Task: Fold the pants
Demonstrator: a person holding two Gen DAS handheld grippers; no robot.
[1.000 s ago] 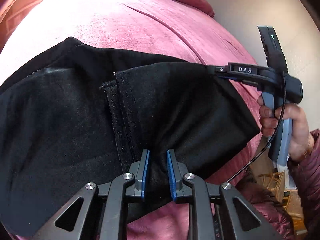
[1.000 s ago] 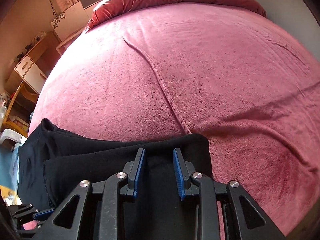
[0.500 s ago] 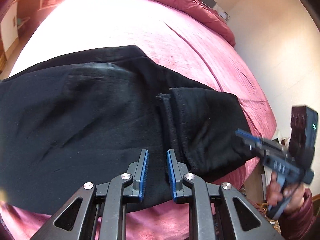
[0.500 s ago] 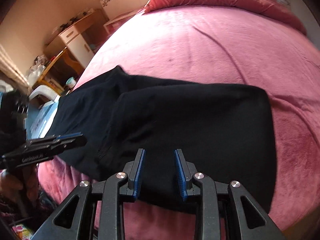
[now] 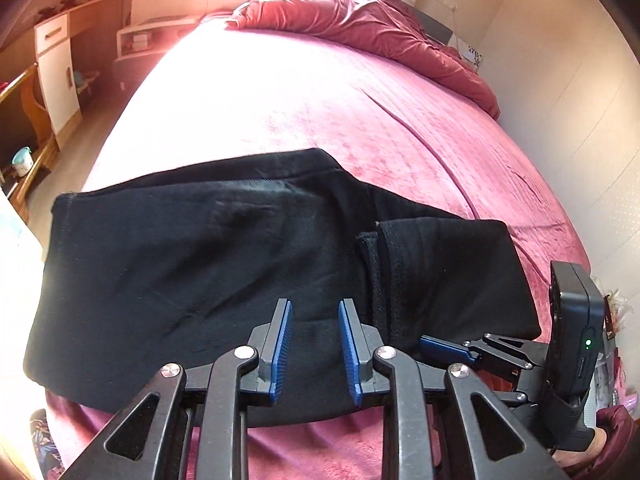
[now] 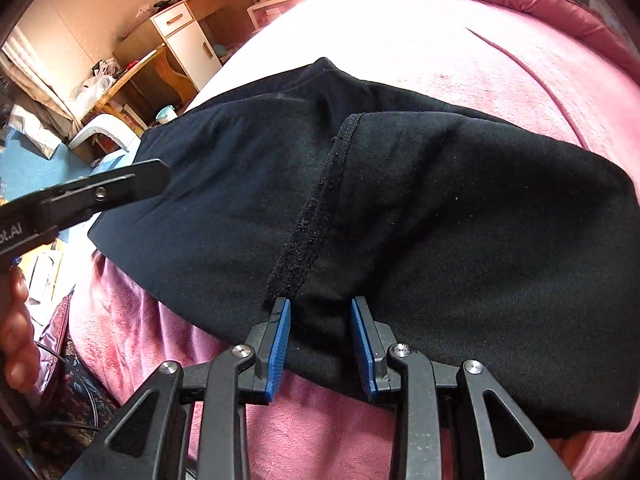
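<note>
Left hand-held gripper (image 5: 314,348) opening, empty, right hand-held gripper (image 6: 322,346) slightly apart, empty

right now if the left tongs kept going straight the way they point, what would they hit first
Most likely the black pants lying folded on the pink bed. The left tongs are opening, with nothing between them, aimed down at the near part of the cloth. How far above it they are is unclear.

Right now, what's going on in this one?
A person is folding black pants on a pink bedspread, a handheld gripper in each hand. One end is already folded over the rest, its hem lying across the middle. The left gripper is opening and the right gripper is open; both hang over the near edge, gripping nothing.
</note>
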